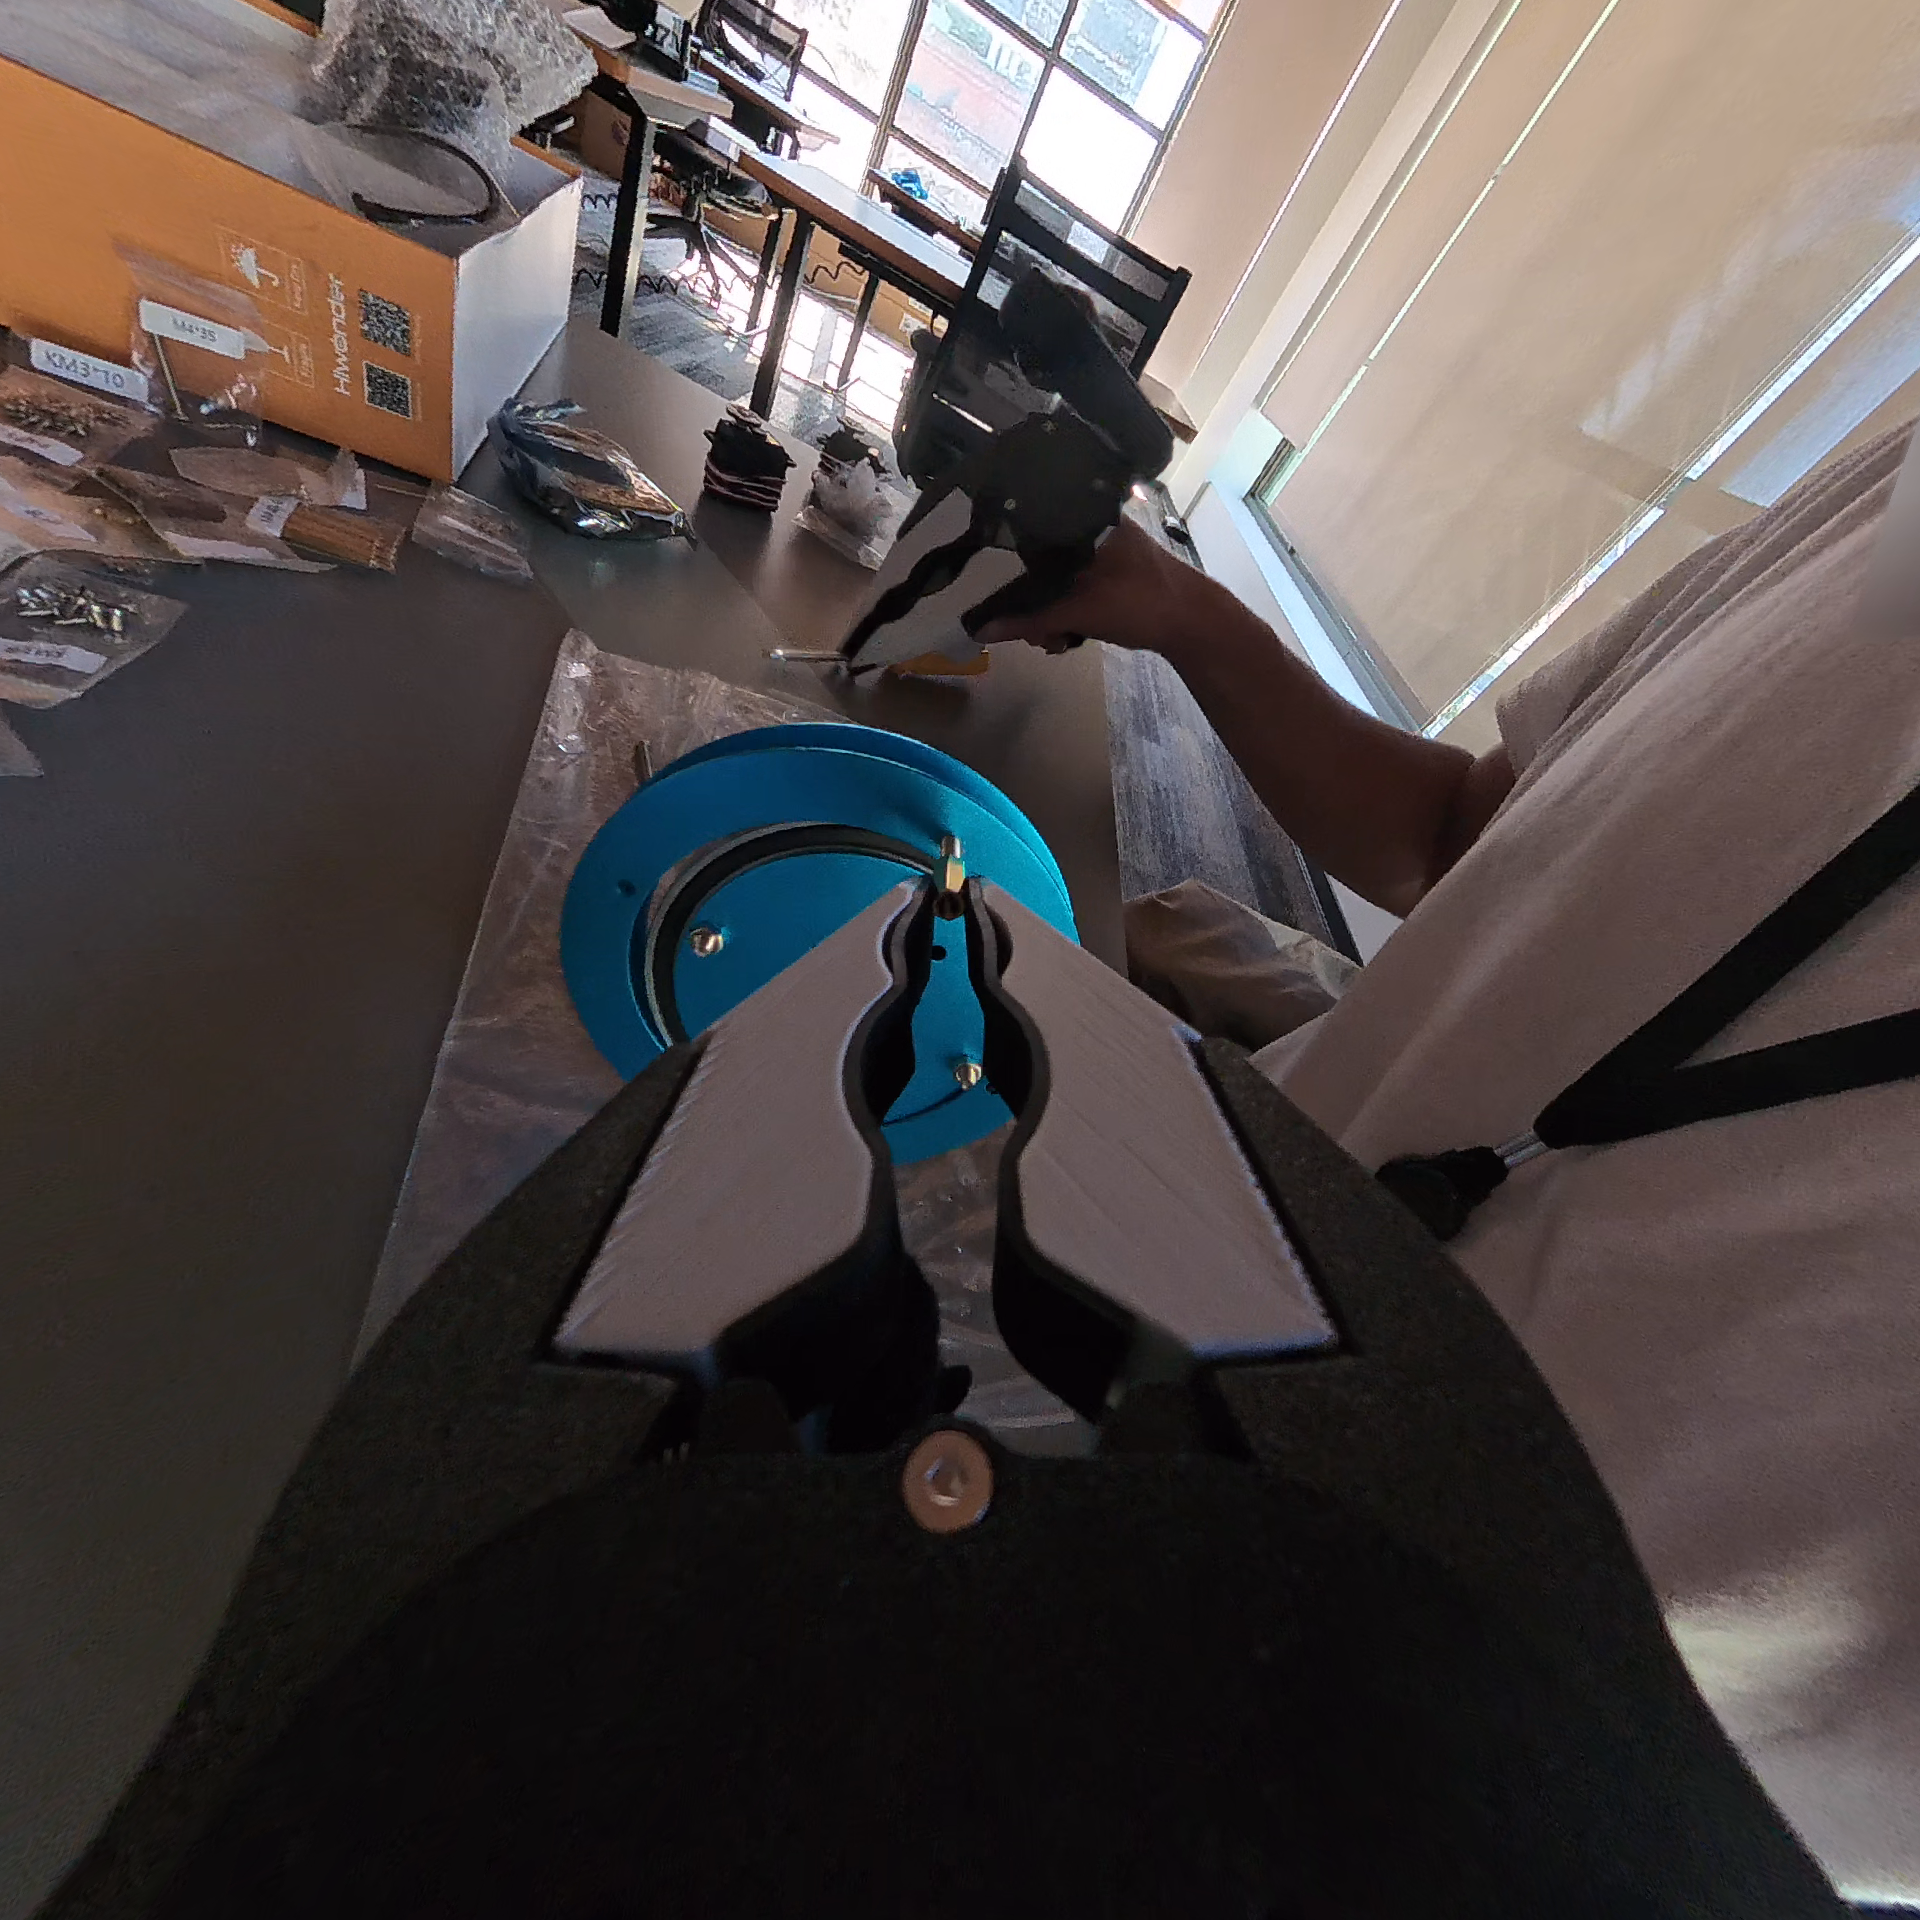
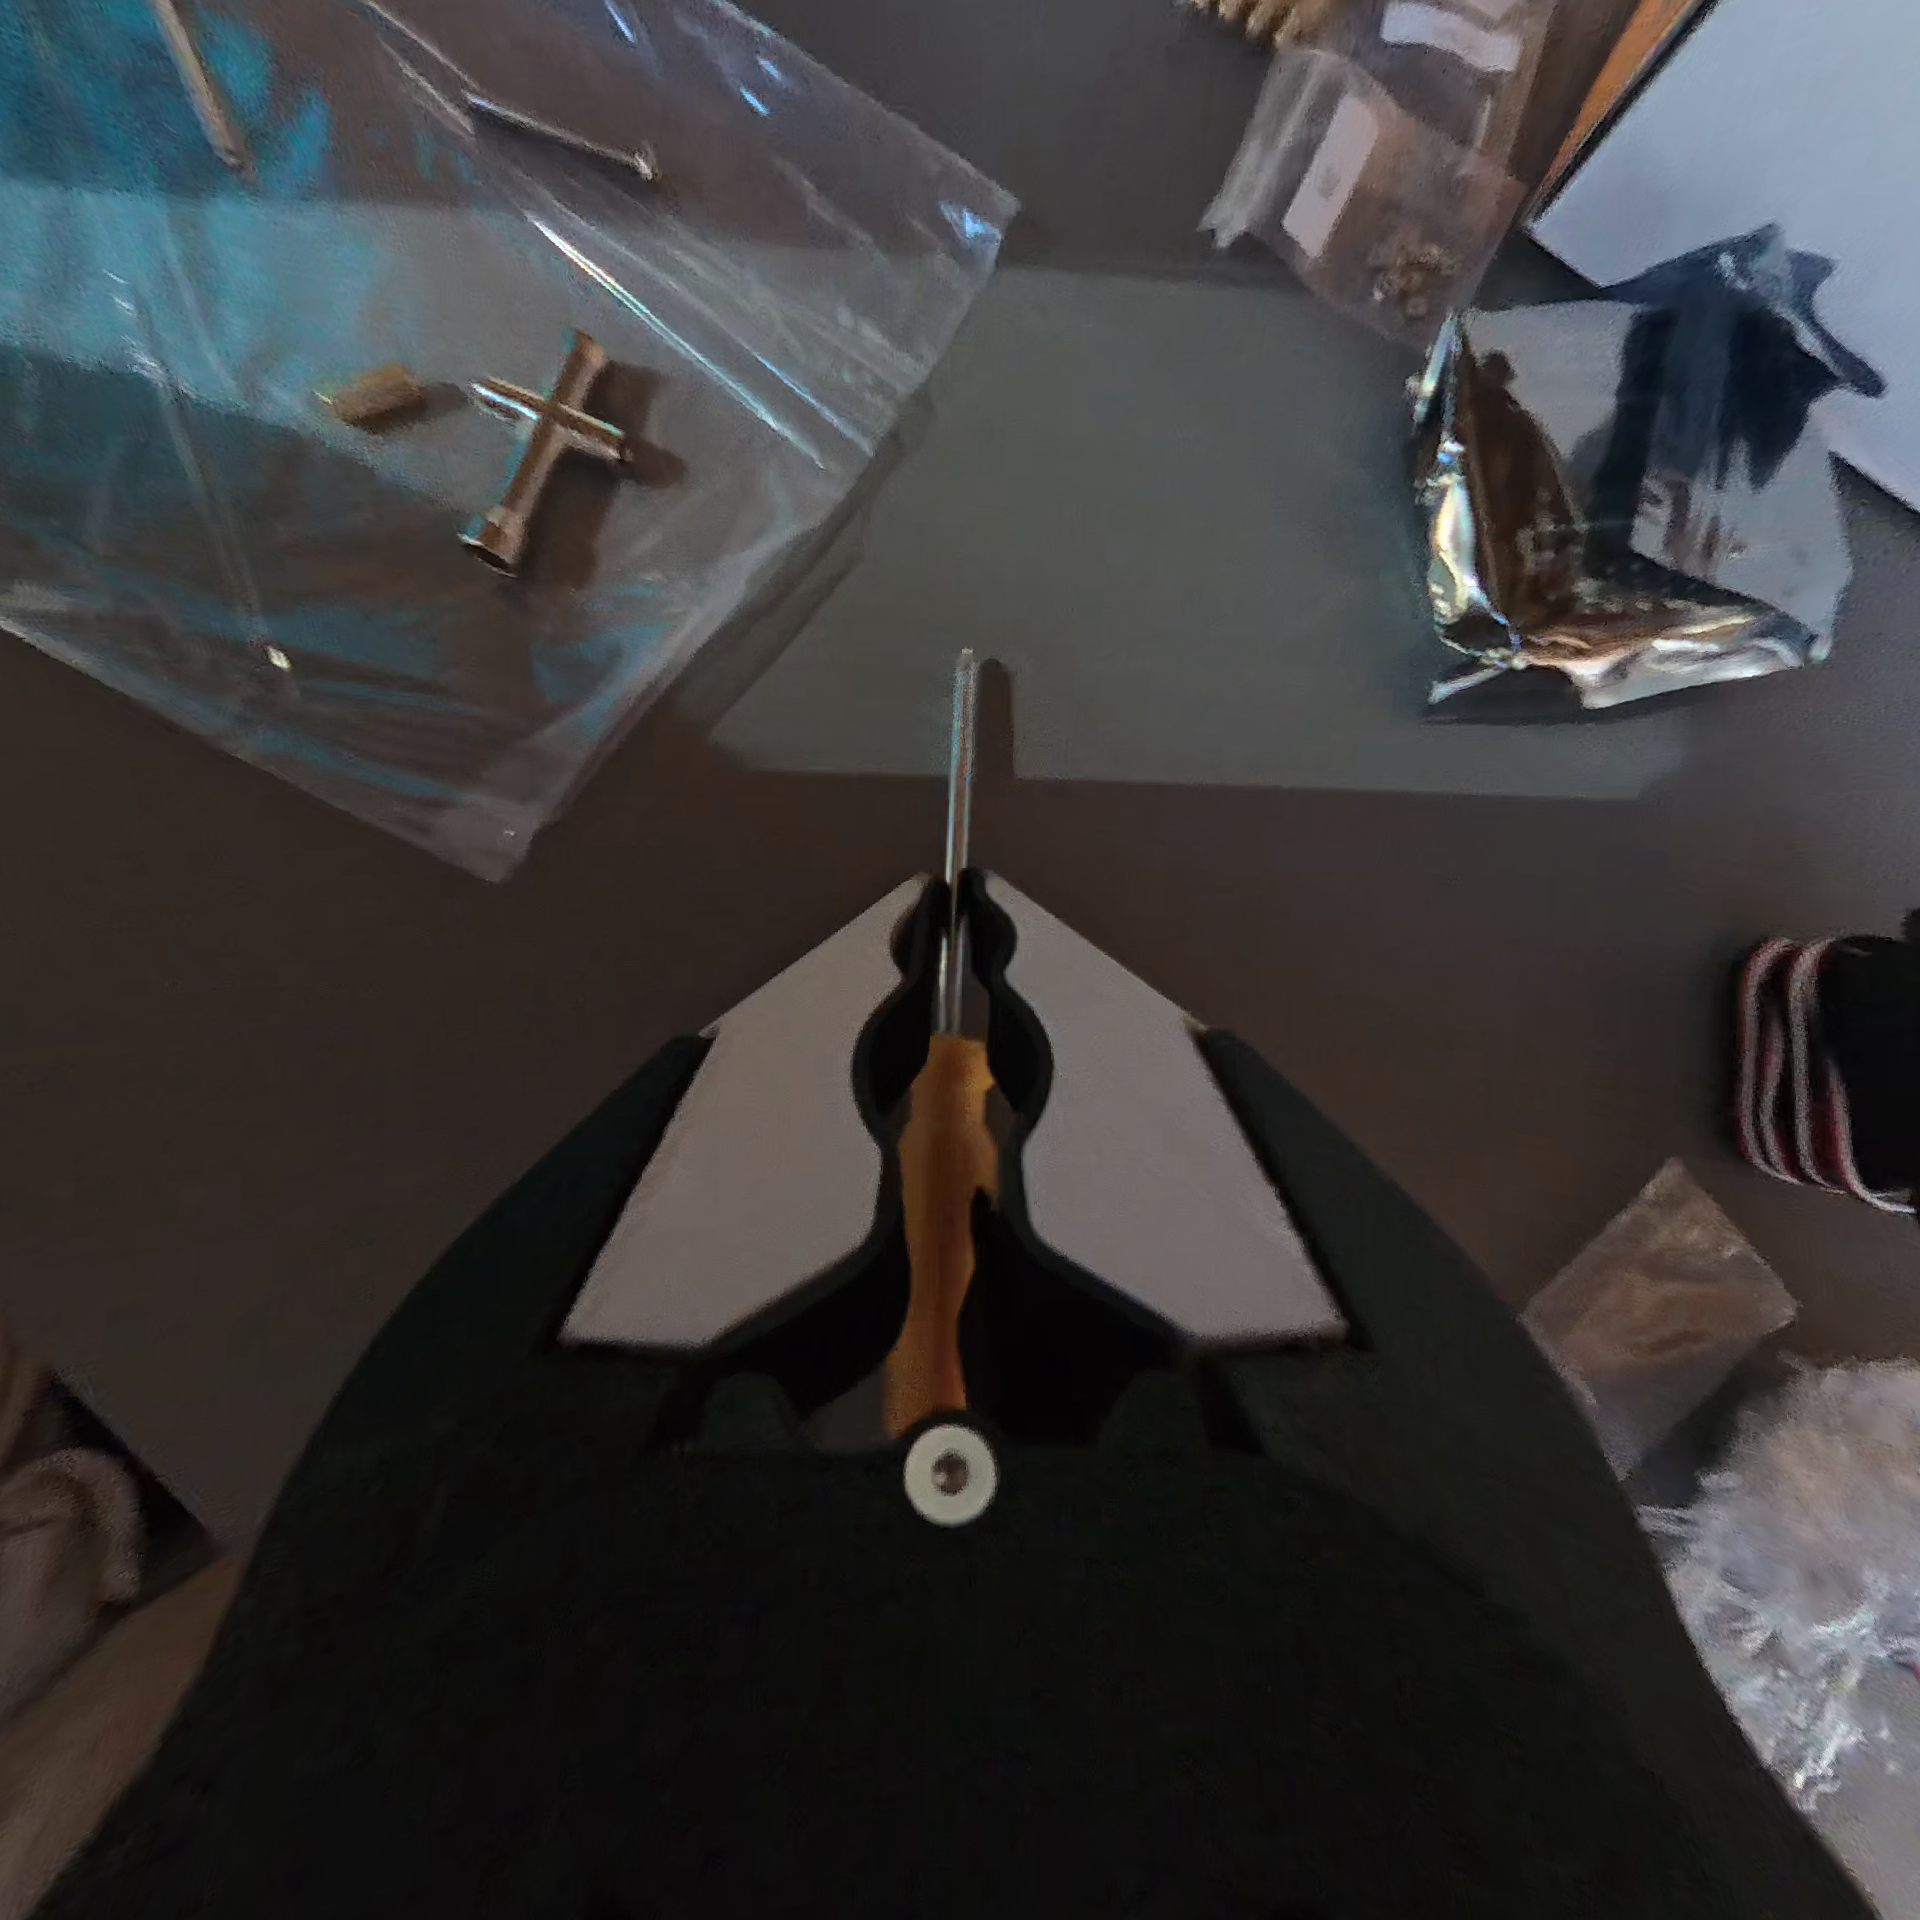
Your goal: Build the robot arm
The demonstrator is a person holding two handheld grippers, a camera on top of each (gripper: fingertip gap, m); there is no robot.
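My left gripper (image 1: 948,896) is shut on a small brass standoff (image 1: 950,864) that stands on a blue round metal disc (image 1: 769,914), which lies on a clear plastic bag (image 1: 520,997). Two more standoffs stand on the disc. My right gripper (image 2: 958,883) is shut on a screwdriver with an orange handle (image 2: 940,1174). Its metal shaft (image 2: 961,769) points forward, just over the dark table. The right gripper also shows in the left wrist view (image 1: 862,655), held low at the table beyond the disc.
A cross-shaped metal wrench (image 2: 551,447) and loose screws lie on a clear bag (image 2: 727,312). A crumpled silver foil bag (image 2: 1621,520), small parts bags (image 1: 83,613), an orange and white box (image 1: 260,301) and black servos (image 1: 743,457) lie about the table. A person's arm (image 1: 1299,717) is at right. One gripper's finger ends stand about 30 centimetres off the other's.
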